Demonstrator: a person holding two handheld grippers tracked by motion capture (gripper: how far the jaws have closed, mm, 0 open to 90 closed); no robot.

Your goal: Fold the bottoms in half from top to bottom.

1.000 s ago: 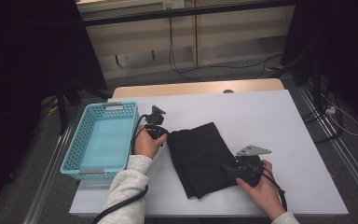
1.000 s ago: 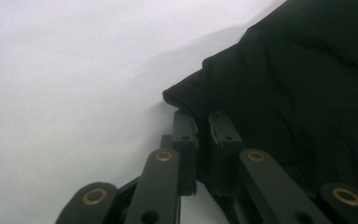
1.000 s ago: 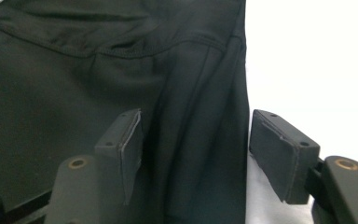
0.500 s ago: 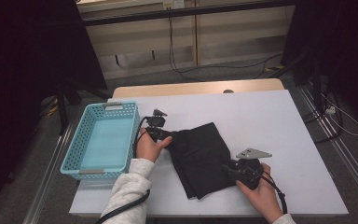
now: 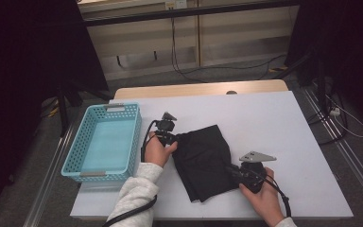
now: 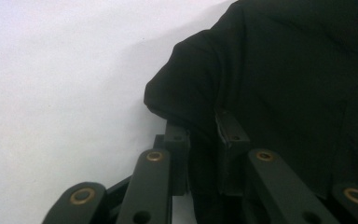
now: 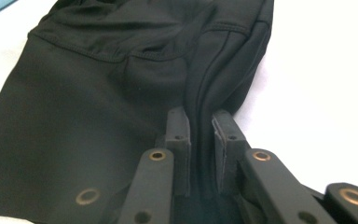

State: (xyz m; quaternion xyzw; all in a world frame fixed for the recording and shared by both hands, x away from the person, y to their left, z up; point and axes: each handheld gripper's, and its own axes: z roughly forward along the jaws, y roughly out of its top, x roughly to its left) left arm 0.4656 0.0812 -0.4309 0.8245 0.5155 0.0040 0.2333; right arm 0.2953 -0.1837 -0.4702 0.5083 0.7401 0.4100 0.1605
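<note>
Pinching in from both ends, the left gripper (image 5: 174, 137) and right gripper (image 5: 230, 170) had just been closing and sat clamped on the black garment (image 5: 203, 161), lying mid-frame on the white table (image 5: 274, 127), right of the blue basket (image 5: 105, 142).

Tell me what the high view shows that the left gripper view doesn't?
The high view alone has the blue basket, both hands, the right gripper at the cloth's other edge, and the whole table. The left gripper view alone shows, close up, the left gripper with a fold of cloth pinched between its jaws, which have just been closing. Both show the black cloth lying on the white table.
</note>
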